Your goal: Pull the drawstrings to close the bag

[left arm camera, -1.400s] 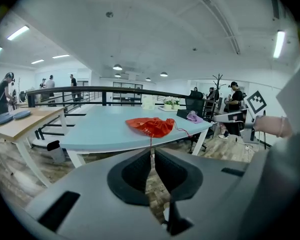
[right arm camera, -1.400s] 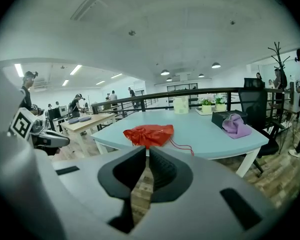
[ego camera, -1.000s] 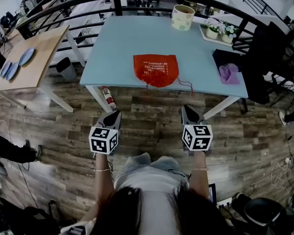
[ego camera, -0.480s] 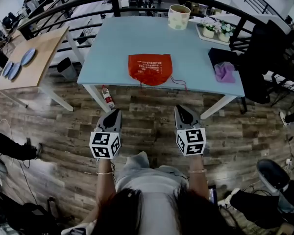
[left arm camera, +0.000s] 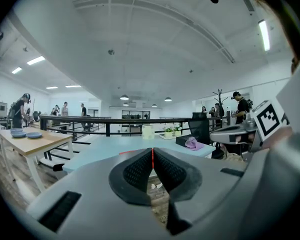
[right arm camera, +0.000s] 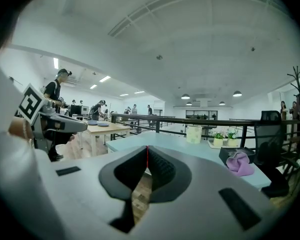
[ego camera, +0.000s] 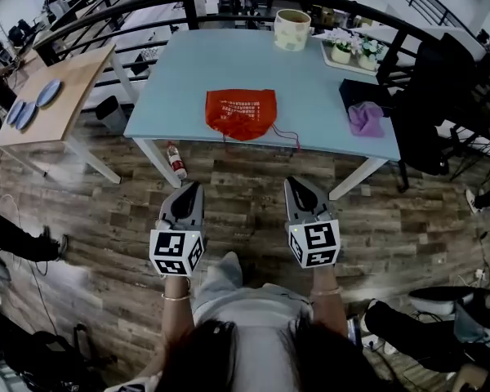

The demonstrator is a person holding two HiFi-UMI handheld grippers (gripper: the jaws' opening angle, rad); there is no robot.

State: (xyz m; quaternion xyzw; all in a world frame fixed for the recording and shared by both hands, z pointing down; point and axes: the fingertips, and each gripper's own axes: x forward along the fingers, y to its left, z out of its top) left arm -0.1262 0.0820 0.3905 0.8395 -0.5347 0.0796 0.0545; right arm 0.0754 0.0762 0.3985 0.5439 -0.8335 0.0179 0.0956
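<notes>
A red drawstring bag (ego camera: pixel 242 113) lies flat near the front edge of the light blue table (ego camera: pixel 204 68), its thin red strings (ego camera: pixel 284 134) trailing to the right toward the edge. My left gripper (ego camera: pixel 188 189) and right gripper (ego camera: pixel 297 185) hover over the wooden floor in front of the table, well short of the bag. Both are shut with nothing between their pads. In the left gripper view the left gripper (left arm camera: pixel 151 152) points at the table, with a sliver of the bag (left arm camera: pixel 132 152) showing. In the right gripper view the right gripper (right arm camera: pixel 147 149) does the same.
On the table stand a patterned cup (ego camera: pixel 291 28), a tray of small potted plants (ego camera: pixel 349 49) and a purple cloth on a dark item (ego camera: pixel 364 118). A bottle (ego camera: pixel 174 160) lies under the table. A wooden table with plates (ego camera: pixel 45 96) is at the left, a black chair (ego camera: pixel 441 104) at the right.
Both grippers have moved forward toward the table and risen, still shut. The view has shifted closer to the table; the bag has not moved.
</notes>
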